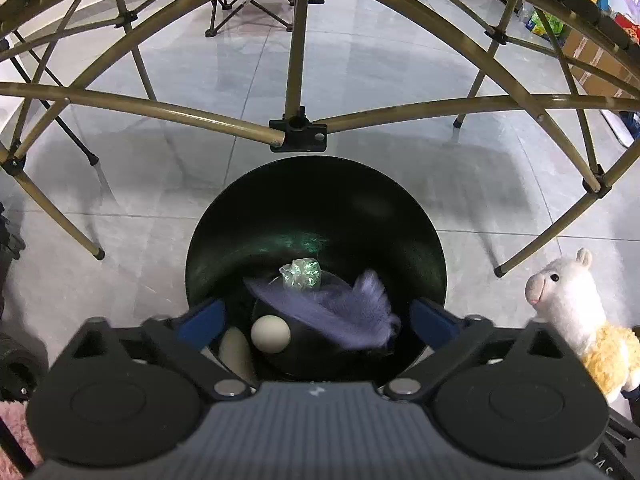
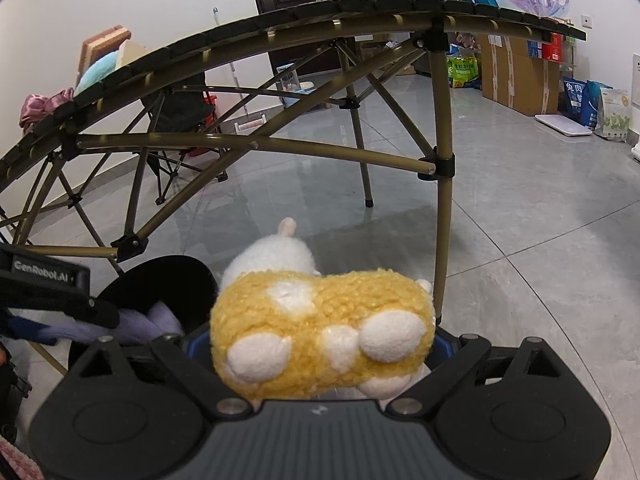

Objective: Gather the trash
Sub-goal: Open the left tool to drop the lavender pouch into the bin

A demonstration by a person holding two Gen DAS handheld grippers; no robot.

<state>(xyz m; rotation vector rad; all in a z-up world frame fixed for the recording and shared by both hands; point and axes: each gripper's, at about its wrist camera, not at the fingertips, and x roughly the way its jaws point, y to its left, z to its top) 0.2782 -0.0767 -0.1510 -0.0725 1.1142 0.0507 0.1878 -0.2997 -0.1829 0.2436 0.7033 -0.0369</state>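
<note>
A black round bin (image 1: 424, 248) stands on the floor under a folding table. Inside lie a purple cloth (image 1: 340, 308), a crumpled clear wrapper (image 1: 301, 274) and a white ball (image 1: 270, 335). My left gripper (image 1: 316, 314) hangs open above the bin's mouth, with nothing between its blue pads. My right gripper (image 2: 322, 340) is shut on a yellow and white plush alpaca (image 2: 320, 320), held just right of the bin (image 2: 168, 280). The alpaca also shows in the left wrist view (image 1: 576, 312). The left gripper shows in the right wrist view at far left.
The folding table's bronze frame (image 1: 296, 136) arches over the bin, with legs (image 2: 442, 240) on both sides. Grey tiled floor all round. A camp chair (image 2: 180, 120) stands behind. Cardboard boxes and bags (image 2: 520, 72) line the far right wall.
</note>
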